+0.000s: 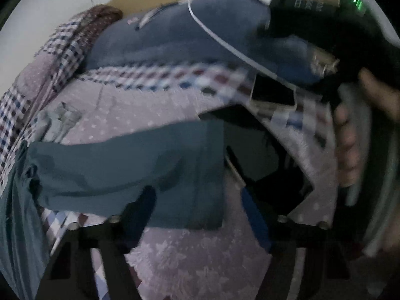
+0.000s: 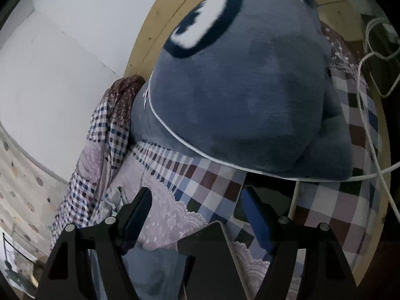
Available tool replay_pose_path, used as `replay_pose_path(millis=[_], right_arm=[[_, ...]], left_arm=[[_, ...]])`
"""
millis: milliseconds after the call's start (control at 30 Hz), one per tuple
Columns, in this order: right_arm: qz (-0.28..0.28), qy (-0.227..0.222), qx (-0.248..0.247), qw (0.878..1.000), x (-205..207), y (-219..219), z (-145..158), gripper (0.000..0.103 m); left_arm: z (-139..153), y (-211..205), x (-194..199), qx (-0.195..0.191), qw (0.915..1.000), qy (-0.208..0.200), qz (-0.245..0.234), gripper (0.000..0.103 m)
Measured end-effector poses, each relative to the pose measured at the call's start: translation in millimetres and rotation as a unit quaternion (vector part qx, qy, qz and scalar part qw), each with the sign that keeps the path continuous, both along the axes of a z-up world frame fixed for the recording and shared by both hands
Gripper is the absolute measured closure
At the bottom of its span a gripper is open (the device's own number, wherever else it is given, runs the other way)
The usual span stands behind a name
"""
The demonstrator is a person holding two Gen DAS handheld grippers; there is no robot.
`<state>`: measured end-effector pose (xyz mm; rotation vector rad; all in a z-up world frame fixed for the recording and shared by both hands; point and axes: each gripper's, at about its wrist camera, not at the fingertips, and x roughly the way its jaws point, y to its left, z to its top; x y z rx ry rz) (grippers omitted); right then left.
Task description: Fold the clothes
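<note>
The teal garment [image 1: 125, 172] lies flat on the bed [image 1: 200, 257] toward nine o'clock, presumably spread for folding. Both the left hand-held gripper [image 1: 200, 207] and right hand-held gripper [image 2: 197, 212] hover with fingers apart, gripping nothing (blurred view).

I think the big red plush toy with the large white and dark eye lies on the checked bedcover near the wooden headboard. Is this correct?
Not quite: the big plush toy is grey-blue, not red, as the right wrist view shows. It does lie on the checked bedcover near the wooden headboard.
</note>
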<state>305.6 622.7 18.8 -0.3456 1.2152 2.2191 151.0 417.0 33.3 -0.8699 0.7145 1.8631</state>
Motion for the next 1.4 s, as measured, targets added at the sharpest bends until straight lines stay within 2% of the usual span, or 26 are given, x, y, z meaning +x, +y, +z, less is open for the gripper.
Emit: replay_pose_path(millis=[133,167,233,267,300,367,433,500,533,633,800,867,1100,1200,1267,1333,1400], right_arm=[[0.007,0.006,-0.007,1.0,-1,1,-1,0.025],[0.009,0.007,-0.009,1.0,-2,1,-2,0.025],[0.01,0.005,-0.012,1.0,-3,0,-1,0.025],[0.012,0.006,-0.012,1.0,-3,-1,-1,0.025],[0.014,0.006,-0.013,1.0,-4,-1,-1,0.025],[0.017,0.007,-0.015,1.0,-5,-2,-2,0.025],[0.02,0.01,-0.019,1.0,-6,-2,-2,0.025],[0.024,0.013,-0.021,0.999,-7,-3,-2,0.025],[0.028,0.015,-0.021,0.999,-9,-4,-2,0.025],[0.04,0.018,-0.018,0.999,-16,-8,-1,0.025],[0.054,0.021,-0.021,0.998,-25,-13,-1,0.025],[0.058,0.023,-0.023,0.998,-28,-13,-2,0.025],[0.072,0.034,-0.024,0.997,-35,-17,-2,0.025],[0.077,0.037,-0.025,0.996,-38,-18,-2,0.025],[0.078,0.038,-0.027,0.996,-40,-18,-2,0.025],[0.08,0.039,-0.027,0.996,-41,-18,-3,0.025],[0.082,0.039,-0.029,0.995,-43,-19,-3,0.025]], left_arm=[[-14,10,2,-0.018,0.9995,0.02,-0.014,0.038],[-14,11,1,-0.015,0.9995,0.02,-0.017,0.042],[-10,7,-14,0.007,0.9999,-0.005,0.009,0.072],[-7,4,-23,0.022,0.9991,-0.022,0.029,0.097],[-4,-1,-35,0.039,0.9971,-0.042,0.05,0.098],[1,-23,-68,0.09,0.9844,-0.107,0.107,0.098],[0,-44,-94,0.12,0.9699,-0.149,0.151,0.098],[-8,-67,-122,0.154,0.9471,-0.206,0.192,0.098],[-11,-77,-131,0.171,0.9356,-0.232,0.204,0.098],[-18,-94,-148,0.197,0.9126,-0.292,0.208,0.094],[-14,-87,-152,0.212,0.9043,-0.333,0.163,0.039],[-13,-81,-155,0.212,0.9028,-0.342,0.151,0.037],[-9,-62,-172,0.176,0.9221,-0.308,0.154,0.037],[-14,-52,-186,0.167,0.9236,-0.304,0.164,0.037],[-21,-51,-197,0.174,0.9146,-0.319,0.178,0.039],[-29,-57,-209,0.194,0.8958,-0.344,0.204,0.046],[-35,-62,-217,0.206,0.8827,-0.365,0.213,0.05]])
